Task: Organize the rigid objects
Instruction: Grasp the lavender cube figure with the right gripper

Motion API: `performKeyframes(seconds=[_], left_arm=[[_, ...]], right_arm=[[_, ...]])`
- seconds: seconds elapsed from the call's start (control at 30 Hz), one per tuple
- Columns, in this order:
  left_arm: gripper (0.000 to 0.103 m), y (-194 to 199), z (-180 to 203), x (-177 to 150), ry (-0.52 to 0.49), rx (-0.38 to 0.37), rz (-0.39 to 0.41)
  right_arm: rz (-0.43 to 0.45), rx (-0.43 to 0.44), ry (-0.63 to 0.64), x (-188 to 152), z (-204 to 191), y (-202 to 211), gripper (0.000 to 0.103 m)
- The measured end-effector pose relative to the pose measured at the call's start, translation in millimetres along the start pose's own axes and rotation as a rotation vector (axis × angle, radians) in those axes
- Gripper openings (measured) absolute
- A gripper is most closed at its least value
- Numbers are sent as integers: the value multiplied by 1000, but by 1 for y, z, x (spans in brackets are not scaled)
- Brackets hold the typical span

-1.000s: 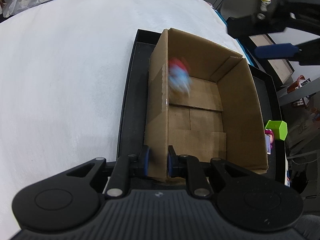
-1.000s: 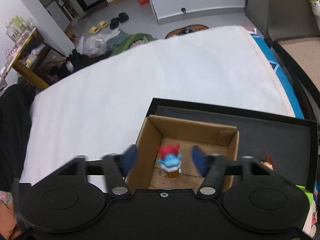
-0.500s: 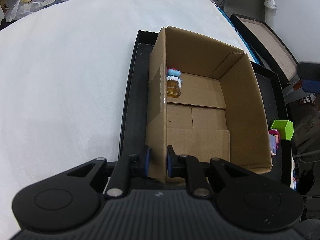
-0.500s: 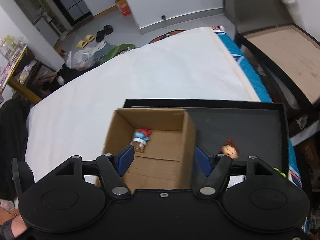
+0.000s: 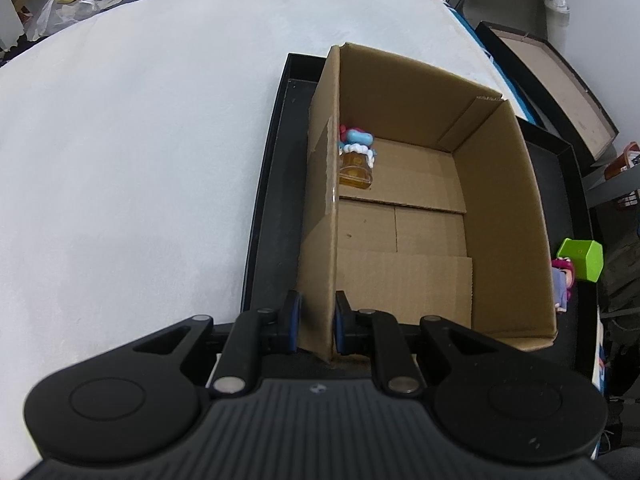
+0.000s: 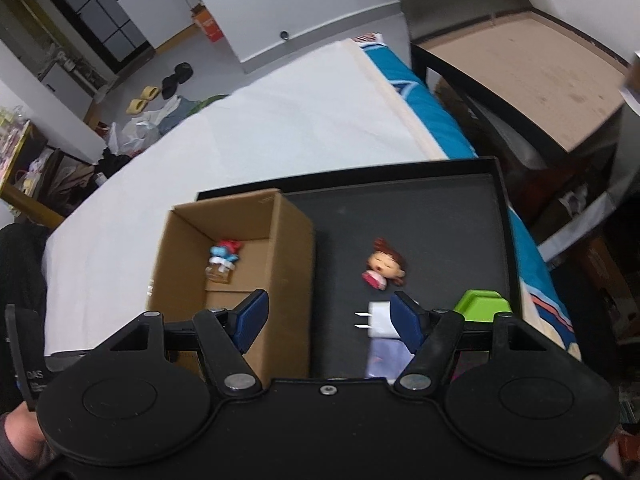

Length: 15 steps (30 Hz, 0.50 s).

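Note:
A cardboard box (image 5: 504, 200) stands open in a black tray (image 5: 272, 184) on a white bed. My left gripper (image 5: 316, 322) is shut on the box's near left wall. A blue and red figurine on an amber base (image 5: 356, 156) lies inside against the left wall; it also shows in the right wrist view (image 6: 224, 258). My right gripper (image 6: 328, 314) is open and empty above the tray (image 6: 440, 216), right of the box (image 6: 288, 248). A brown-haired doll figurine (image 6: 384, 264), a white plug (image 6: 378, 320) and a green block (image 6: 482, 304) lie on the tray.
The white bed (image 5: 132, 152) spreads left and beyond the tray. A second black tray with a brown bottom (image 6: 532, 72) stands to the right. A pink-haired figurine (image 5: 562, 284) and the green block (image 5: 580, 258) sit right of the box. Shoes and bags lie on the floor (image 6: 160, 92).
The blue figurine dropped from my right gripper into the box and came to rest on its side. My right gripper moved right, over the tray. My left gripper held still.

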<state>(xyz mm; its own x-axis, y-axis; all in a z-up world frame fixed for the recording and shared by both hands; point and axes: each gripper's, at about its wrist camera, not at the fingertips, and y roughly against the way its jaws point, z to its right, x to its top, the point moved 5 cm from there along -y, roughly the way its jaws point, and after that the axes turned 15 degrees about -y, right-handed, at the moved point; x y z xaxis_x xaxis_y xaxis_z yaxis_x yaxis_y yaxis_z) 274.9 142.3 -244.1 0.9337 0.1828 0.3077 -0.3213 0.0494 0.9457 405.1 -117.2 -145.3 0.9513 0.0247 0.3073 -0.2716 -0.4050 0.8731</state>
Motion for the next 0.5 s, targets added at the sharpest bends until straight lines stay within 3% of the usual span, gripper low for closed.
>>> performKeyframes(seconds=[0.5], left_arm=[[16,-3,1,0,-8,6,-11]], right_arm=[[-76,-74,-124,-35,51,-38,67]])
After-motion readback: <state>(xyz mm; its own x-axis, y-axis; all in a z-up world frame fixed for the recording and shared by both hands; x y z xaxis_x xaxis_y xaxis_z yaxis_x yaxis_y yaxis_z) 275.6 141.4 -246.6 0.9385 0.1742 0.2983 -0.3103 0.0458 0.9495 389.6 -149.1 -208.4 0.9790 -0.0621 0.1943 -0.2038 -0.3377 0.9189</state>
